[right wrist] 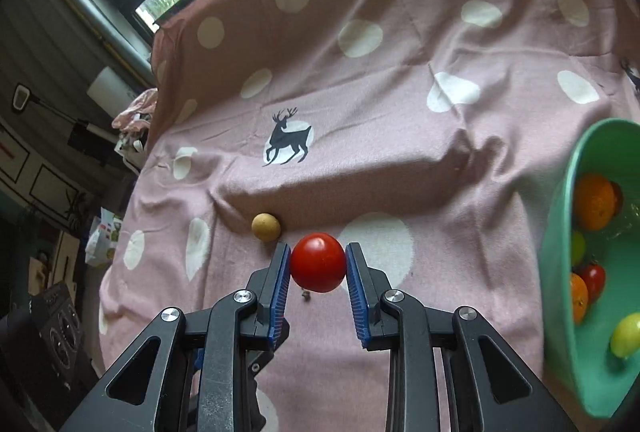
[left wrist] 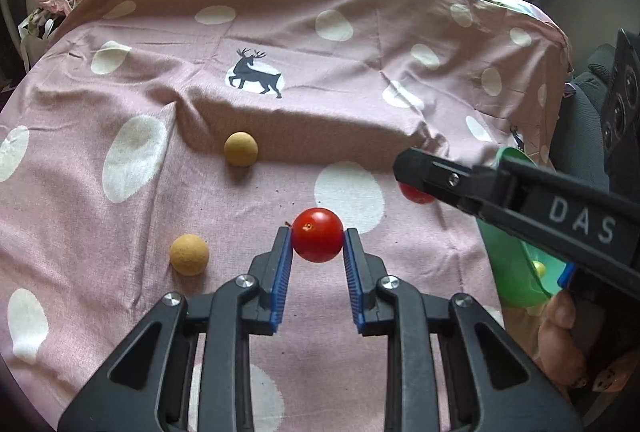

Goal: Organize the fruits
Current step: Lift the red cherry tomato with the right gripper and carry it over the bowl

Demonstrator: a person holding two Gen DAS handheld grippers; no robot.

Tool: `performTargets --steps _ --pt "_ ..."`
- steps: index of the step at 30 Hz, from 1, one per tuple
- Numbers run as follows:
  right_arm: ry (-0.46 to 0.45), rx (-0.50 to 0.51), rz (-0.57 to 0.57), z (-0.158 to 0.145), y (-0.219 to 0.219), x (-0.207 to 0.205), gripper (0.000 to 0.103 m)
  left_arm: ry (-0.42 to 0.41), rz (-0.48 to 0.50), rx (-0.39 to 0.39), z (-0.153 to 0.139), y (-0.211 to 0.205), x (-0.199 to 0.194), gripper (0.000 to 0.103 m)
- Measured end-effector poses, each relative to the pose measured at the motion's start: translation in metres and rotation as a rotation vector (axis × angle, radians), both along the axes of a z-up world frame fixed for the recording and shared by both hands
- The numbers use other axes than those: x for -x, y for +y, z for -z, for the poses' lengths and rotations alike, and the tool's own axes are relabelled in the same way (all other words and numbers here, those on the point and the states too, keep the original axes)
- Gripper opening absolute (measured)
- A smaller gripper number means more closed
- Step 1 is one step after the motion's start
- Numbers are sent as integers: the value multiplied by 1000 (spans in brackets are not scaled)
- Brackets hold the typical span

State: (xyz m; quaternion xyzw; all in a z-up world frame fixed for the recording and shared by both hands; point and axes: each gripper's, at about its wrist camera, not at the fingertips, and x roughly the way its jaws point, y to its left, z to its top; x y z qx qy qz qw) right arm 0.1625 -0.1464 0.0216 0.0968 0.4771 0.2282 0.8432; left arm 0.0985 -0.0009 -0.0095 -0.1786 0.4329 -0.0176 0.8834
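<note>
Left gripper (left wrist: 318, 241) clamps a tomato (left wrist: 317, 240); tan balls (left wrist: 241, 149) lie nearby.

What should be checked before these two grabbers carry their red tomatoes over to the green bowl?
1. Left gripper clamps its tomato between both fingers: ok.
2. Right gripper clamps its own tomato: ok.
3. Green bowl within sight of the right gripper: ok.
4. Room left in the bowl among the fruit already inside: ok.
5. Two tan balls lie apart from the grippers: ok.
6. Bowl stands steady on the cloth: cannot tell.
</note>
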Motion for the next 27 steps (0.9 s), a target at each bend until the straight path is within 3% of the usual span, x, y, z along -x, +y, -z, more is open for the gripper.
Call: performTargets --steps 6,14,19,27 --pt "-30 8 143 -1 -51 32 29 -71 49 -11 -21 -22 9 25" --pt "-137 -43 243 -23 -87 44 29 -132 69 -8 -40 -39 19 25" --pt "-168 -24 324 -29 -112 48 29 -181 89 -27 -55 -58 24 25" --pt "-188 -30 470 -34 -166 52 29 -228 202 -54 -71 -111 11 25"
